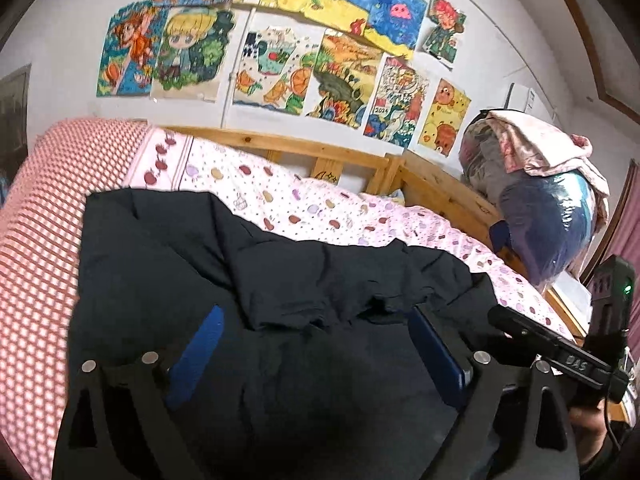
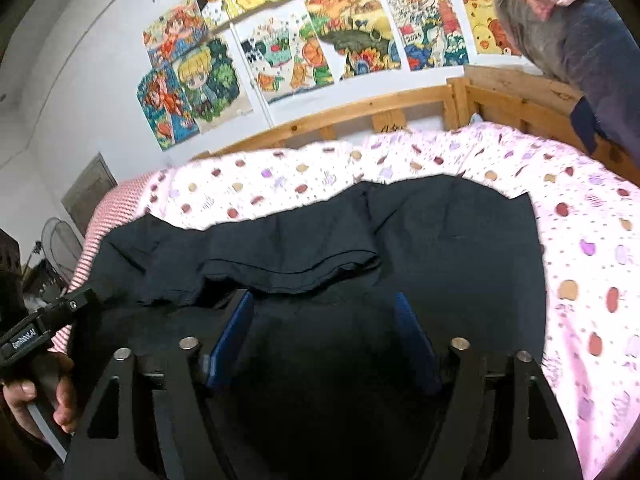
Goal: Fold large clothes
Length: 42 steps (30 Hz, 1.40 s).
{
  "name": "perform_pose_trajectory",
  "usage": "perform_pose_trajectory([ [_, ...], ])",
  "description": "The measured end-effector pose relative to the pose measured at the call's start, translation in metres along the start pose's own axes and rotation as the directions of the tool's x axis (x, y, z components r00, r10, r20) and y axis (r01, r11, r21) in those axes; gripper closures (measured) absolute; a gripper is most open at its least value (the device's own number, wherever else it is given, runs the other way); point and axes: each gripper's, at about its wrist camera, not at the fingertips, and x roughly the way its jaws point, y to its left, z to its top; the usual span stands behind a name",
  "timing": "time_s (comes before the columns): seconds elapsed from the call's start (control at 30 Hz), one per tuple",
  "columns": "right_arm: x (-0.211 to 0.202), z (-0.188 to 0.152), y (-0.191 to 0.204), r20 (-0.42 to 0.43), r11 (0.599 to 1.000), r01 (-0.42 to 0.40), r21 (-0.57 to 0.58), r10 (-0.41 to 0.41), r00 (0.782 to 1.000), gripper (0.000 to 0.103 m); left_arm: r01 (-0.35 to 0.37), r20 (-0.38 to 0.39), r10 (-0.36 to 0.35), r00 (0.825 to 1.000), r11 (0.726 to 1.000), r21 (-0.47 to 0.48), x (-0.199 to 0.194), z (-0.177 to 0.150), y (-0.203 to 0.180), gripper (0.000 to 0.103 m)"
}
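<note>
A large black garment (image 1: 208,264) lies on the bed, rumpled, with a folded edge across its middle; it also shows in the right wrist view (image 2: 448,236). My left gripper (image 1: 316,320) is open, its blue-padded fingers (image 1: 200,344) spread over the garment's near part. My right gripper (image 2: 326,304) is open too, its blue fingers (image 2: 234,332) spread just below the garment's hem fold. The right gripper's body shows at the right edge of the left view (image 1: 560,344); the left one shows at the left edge of the right view (image 2: 44,328).
The bed has a pink fruit-print sheet (image 1: 320,204) and a red-checked cover (image 1: 44,240) at its left end. A wooden bed frame (image 1: 352,156) runs along the wall with drawings (image 1: 280,60). Bagged bedding and pink cloth (image 1: 532,184) are stacked at the right.
</note>
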Motion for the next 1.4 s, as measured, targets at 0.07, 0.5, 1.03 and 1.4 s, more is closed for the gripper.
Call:
perform_pose_trajectory([
  [0.07, -0.018, -0.001, 0.005, 0.012, 1.000, -0.013, -0.009, 0.013, 1.000, 0.023, -0.011, 0.015, 0.011, 1.000, 1.000, 0.014, -0.012, 0.001, -0.008, 0.004],
  [0.5, -0.122, -0.012, 0.028, 0.093, 0.996, -0.013, -0.091, 0.022, 0.995, 0.012, -0.056, 0.088, 0.050, 0.995, 0.996, 0.072, -0.110, -0.013, -0.033, 0.000],
  [1.03, -0.199, -0.048, 0.046, 0.108, 0.983, -0.052, -0.176, 0.072, 0.992, 0.011, -0.113, 0.085, 0.102, 0.991, 0.985, 0.129, -0.184, -0.047, -0.052, 0.000],
  [1.4, -0.249, -0.084, 0.041, 0.071, 0.973, -0.064, -0.220, 0.082, 0.994, 0.011, -0.148, 0.083, 0.134, 0.988, 0.969, 0.197, -0.239, -0.089, -0.048, 0.000],
])
